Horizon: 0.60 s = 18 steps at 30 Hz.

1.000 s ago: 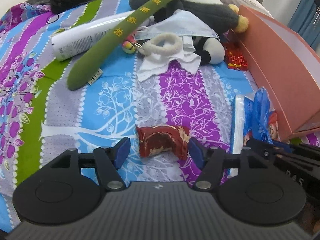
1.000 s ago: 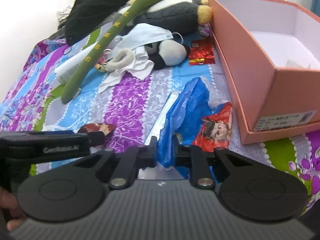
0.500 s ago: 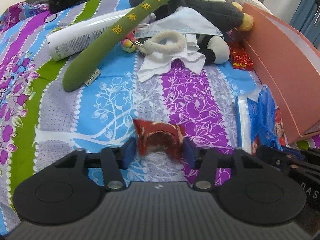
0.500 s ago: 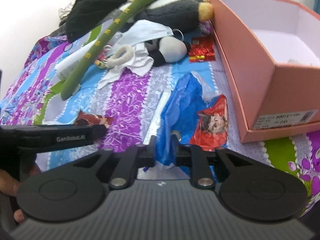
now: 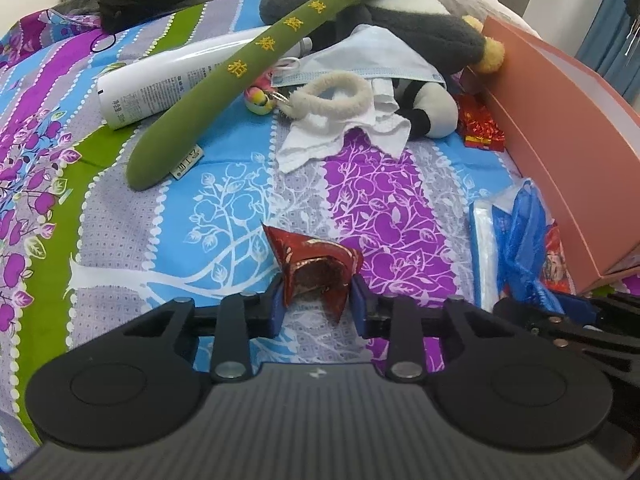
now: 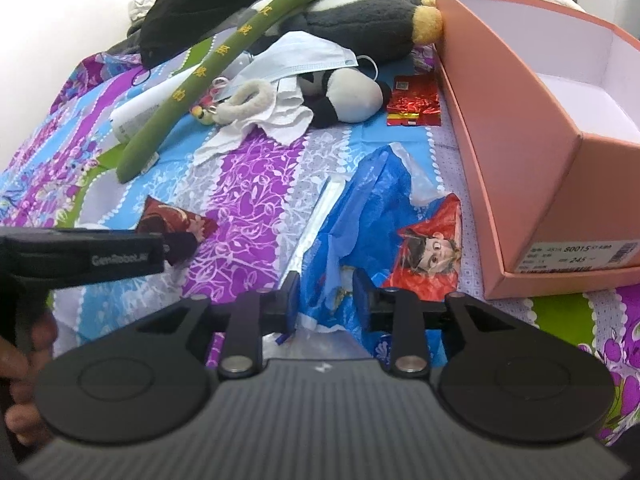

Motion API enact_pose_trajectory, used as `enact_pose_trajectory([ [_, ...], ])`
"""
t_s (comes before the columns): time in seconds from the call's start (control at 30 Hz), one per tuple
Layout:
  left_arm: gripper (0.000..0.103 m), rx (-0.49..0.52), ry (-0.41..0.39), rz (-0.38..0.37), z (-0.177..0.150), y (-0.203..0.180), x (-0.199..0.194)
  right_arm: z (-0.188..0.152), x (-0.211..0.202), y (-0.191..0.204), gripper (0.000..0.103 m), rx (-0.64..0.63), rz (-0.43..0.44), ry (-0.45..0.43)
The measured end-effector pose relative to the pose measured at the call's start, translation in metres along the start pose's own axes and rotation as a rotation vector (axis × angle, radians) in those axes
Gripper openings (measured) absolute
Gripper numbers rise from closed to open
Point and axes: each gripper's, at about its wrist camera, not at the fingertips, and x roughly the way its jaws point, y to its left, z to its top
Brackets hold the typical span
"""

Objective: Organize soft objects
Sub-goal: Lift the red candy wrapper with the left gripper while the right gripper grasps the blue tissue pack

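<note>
left tool [image 5: 316,304] just closing, pinching red pouch [image 5: 314,266]; right tool [image 6: 326,300] just opening, blue bag [image 6: 360,216] between.

Glossy foil wrapper [image 5: 316,264], crinkled plastic bag [image 6: 360,216], matt card box [image 6: 520,152]

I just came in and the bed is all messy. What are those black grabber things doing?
A person is tidying with two grabbers. The left gripper has just been closing its fingers on a red crumpled wrapper. The right gripper has just been opening around a blue plastic bag, near the pink box.
</note>
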Motion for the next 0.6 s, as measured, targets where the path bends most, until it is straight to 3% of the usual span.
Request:
enact_pose_trajectory([
  [0.07, 0.037, -0.003, -0.005, -0.005, -0.001, 0.0, -0.003, 0.0, 0.0, 0.0, 0.018, -0.001, 0.008, 0.001],
  [0.17, 0.037, -0.01, -0.008, -0.016, -0.003, 0.0, -0.008, 0.0, -0.002, 0.005, 0.013, -0.028, -0.003, 0.003],
  [0.6, 0.037, -0.038, -0.041, -0.091, 0.008, -0.009, -0.049, 0.017, -0.048, -0.002, 0.01, -0.006, -0.002, -0.081],
])
